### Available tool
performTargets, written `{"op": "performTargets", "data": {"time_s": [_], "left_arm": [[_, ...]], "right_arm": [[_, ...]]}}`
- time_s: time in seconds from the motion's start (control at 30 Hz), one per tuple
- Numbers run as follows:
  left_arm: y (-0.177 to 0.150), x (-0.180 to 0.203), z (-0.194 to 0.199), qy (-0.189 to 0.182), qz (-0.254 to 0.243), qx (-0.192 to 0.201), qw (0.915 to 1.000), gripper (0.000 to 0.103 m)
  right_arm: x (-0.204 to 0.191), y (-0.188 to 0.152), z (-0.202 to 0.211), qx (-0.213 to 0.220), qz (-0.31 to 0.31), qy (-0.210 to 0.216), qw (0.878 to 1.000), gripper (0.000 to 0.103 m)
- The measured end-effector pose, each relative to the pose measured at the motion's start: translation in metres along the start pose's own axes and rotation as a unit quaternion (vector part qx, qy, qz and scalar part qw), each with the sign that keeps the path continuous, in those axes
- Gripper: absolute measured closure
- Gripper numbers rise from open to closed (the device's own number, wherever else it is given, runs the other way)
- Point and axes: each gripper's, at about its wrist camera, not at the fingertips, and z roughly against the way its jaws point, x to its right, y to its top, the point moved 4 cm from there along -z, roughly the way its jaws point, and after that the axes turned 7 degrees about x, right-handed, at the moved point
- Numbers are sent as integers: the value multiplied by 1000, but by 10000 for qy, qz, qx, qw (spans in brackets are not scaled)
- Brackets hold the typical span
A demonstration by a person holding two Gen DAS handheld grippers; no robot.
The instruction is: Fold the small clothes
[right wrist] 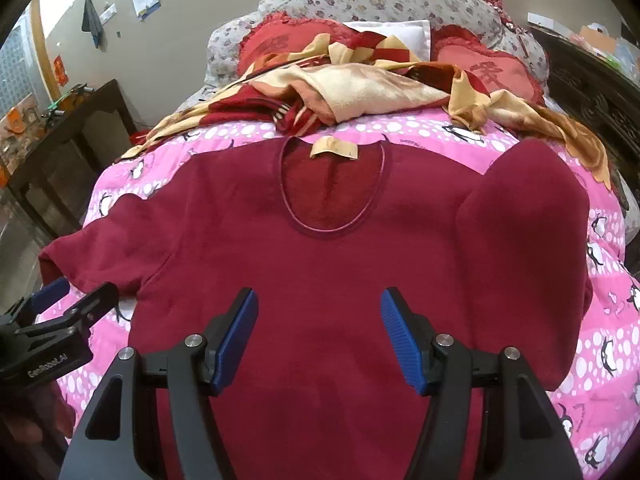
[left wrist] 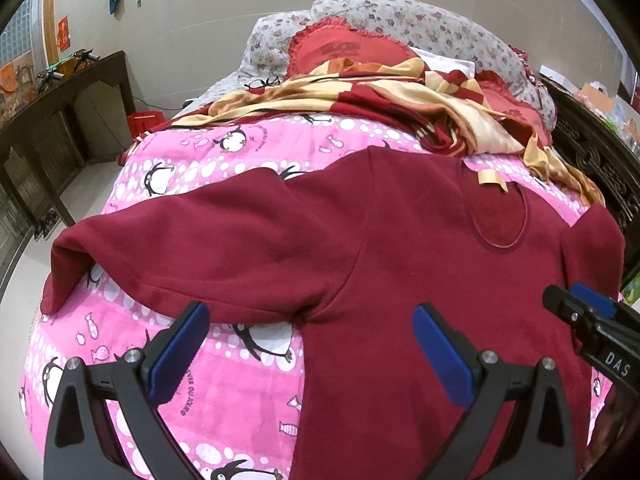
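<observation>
Barely begun: maroon top spread flat, neckline up, on the pink penguin quilt of the bed, one sleeve already turned inward, other sleeve still outstretched, left hand-held gripper and right hand-held gripper both wide apart, gripping nothing.

From my left wrist view I read "DAS" on a label on the right gripper, cut off at the frame edge. From my right wrist view I read "GenRobot.AI" in white on the black body of the left gripper. The pink quilt carries small dark lettering, too warped to read. A red cushion bears a character I cannot make out.
</observation>
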Motion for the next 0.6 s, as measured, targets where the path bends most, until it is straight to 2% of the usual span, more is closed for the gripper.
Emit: {"op": "performTargets", "data": {"time_s": [0.6], "left_arm": [[3, -9, -6, 6, 131, -53, 9999, 0]], "right_arm": [[-6, -1, -9, -95, 19, 21, 10000, 15]]}}
